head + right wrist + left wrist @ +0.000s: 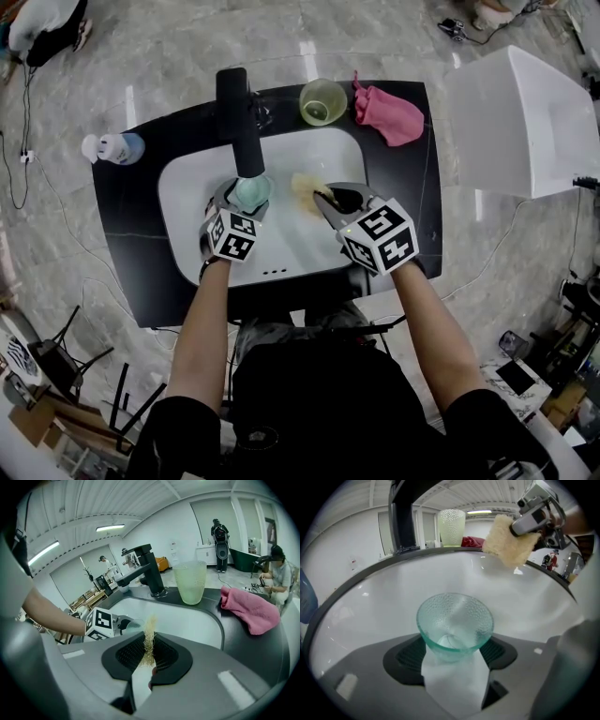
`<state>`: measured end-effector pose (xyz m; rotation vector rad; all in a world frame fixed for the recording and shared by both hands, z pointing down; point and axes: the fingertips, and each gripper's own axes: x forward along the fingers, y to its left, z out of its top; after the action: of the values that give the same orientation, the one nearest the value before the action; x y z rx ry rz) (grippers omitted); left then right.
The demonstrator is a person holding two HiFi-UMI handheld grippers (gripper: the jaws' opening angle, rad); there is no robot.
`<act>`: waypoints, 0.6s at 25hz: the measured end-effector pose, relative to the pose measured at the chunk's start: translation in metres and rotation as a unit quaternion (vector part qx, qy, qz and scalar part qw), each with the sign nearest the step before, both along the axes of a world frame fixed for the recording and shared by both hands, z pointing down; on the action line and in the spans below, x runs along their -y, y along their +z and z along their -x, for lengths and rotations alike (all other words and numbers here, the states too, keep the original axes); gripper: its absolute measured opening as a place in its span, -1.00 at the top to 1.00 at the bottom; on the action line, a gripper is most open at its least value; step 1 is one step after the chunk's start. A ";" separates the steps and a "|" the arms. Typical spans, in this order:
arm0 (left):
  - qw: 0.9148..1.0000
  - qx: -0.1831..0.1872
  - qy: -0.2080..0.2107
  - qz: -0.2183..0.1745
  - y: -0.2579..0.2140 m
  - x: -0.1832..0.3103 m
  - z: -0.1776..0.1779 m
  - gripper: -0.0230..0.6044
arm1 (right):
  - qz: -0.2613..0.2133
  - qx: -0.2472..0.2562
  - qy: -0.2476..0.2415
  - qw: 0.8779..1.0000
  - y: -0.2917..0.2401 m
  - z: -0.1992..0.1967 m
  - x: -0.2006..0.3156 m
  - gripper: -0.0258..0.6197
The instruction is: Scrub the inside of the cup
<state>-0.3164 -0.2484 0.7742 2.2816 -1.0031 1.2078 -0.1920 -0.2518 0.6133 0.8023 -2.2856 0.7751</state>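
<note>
Left gripper [246, 201], over the white sink [300, 246], clamps the teal cup [251, 191] low down with its mouth up, while the right gripper [324, 196] at the cup's three o'clock pinches a fibrous scrub pad [305, 187] near the rim, not yet inside.

Pebbled aqua cup [454, 620]; tan sponge [508, 541]; white sink [291, 248]; black counter [127, 244]; at its back edge, pink cloth [389, 114] and yellow-green tumbler [322, 100].
</note>
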 end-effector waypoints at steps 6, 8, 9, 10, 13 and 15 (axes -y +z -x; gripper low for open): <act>1.000 -0.012 -0.004 0.024 0.000 -0.006 0.000 -0.21 | 0.006 0.001 -0.003 1.000 0.003 0.002 -0.005 0.79; 1.000 -0.009 -0.004 0.027 -0.003 -0.008 0.002 -0.21 | 0.010 0.002 -0.004 1.000 0.003 0.002 -0.007 0.79; 1.000 -0.006 -0.004 0.026 -0.006 -0.008 0.004 -0.21 | 0.011 0.002 -0.004 1.000 0.004 0.002 -0.007 0.79; 1.000 -0.004 -0.005 0.024 -0.010 -0.009 0.006 -0.22 | 0.013 0.002 -0.004 1.000 0.004 0.001 -0.008 0.79; 1.000 -0.003 -0.008 0.013 -0.026 -0.012 0.011 -0.22 | 0.016 0.003 -0.006 1.000 0.005 0.001 -0.012 0.79; 1.000 -0.004 -0.010 0.000 -0.041 -0.013 0.013 -0.22 | 0.016 0.004 -0.009 1.000 0.005 0.002 -0.014 0.79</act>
<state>-0.3297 -0.2353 0.7329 2.2683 -1.0218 1.1898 -0.1940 -0.2376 0.6185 0.7635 -2.2782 0.8054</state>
